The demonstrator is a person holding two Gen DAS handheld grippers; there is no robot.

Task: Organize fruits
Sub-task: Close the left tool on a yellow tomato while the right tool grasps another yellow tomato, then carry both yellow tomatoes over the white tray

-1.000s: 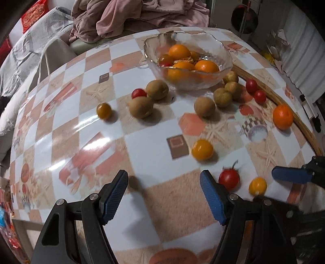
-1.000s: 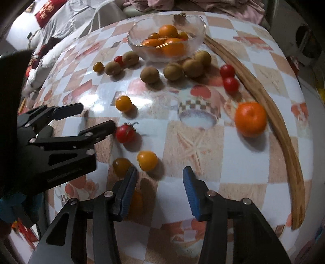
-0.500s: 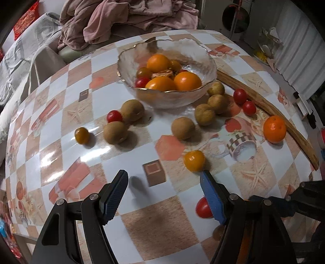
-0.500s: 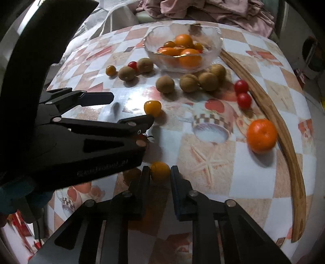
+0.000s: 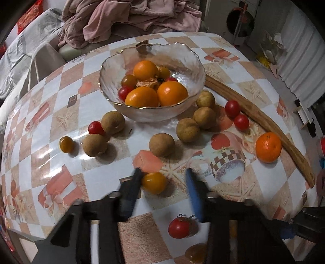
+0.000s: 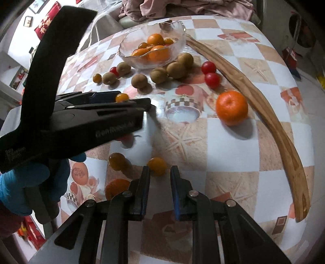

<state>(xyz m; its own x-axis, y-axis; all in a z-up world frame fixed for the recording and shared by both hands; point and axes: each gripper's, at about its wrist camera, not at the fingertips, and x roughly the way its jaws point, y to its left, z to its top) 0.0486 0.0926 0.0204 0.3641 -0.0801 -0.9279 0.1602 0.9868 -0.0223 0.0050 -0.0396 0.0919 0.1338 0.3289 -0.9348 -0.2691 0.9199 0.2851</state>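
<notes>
A glass bowl [image 5: 195,61] holding oranges and small tomatoes stands at the far middle of the checked table. Brown kiwis, red and yellow tomatoes and an orange [image 5: 268,147] lie around it. My left gripper [image 5: 163,178] is open with a yellow tomato [image 5: 154,182] between its jaws, touching the left finger; the jaws look blurred. In the right wrist view my right gripper [image 6: 159,172] has narrow jaws around another yellow tomato [image 6: 156,166] at its fingertips; contact is unclear. The left gripper [image 6: 130,101] crosses that view at left.
A long curved wooden piece [image 5: 264,121] lies along the table's right side. A red tomato [image 5: 178,227] and a dark yellow one [image 6: 116,161] lie near the grippers. Pink clothes [image 5: 132,18] are piled behind the table. The table edge curves close on the left.
My left gripper has moved forward and its jaws have narrowed around the yellow tomato. My right gripper's jaws have narrowed from wide to close around the other yellow tomato.
</notes>
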